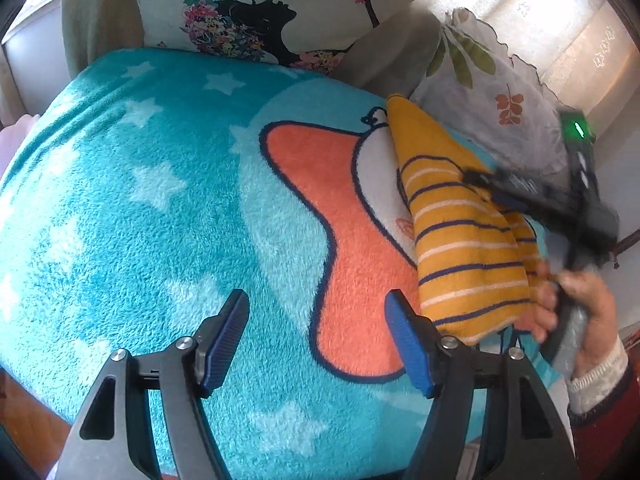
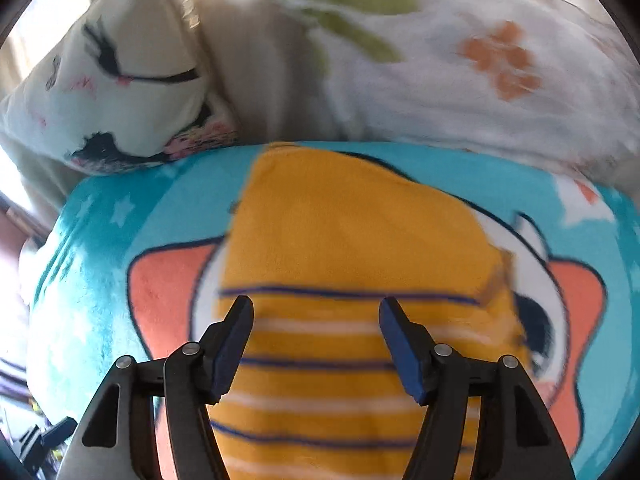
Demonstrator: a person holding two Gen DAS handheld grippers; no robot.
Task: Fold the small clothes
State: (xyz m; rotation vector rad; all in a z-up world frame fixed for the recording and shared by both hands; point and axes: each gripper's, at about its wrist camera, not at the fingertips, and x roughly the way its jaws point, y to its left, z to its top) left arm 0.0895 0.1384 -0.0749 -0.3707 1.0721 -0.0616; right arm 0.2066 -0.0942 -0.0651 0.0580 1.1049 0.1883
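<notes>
Folded yellow terry garment with navy and white stripes lying on fluffy turquoise star-print blanket near its right edge, right tool spread wide above garment, left tool spread wide over bare blanket, floral pillows behind.

Teal star-print fleece blanket spread flat; yellow striped garment lying folded on its cartoon print; two printed cushions along the far edge.
</notes>
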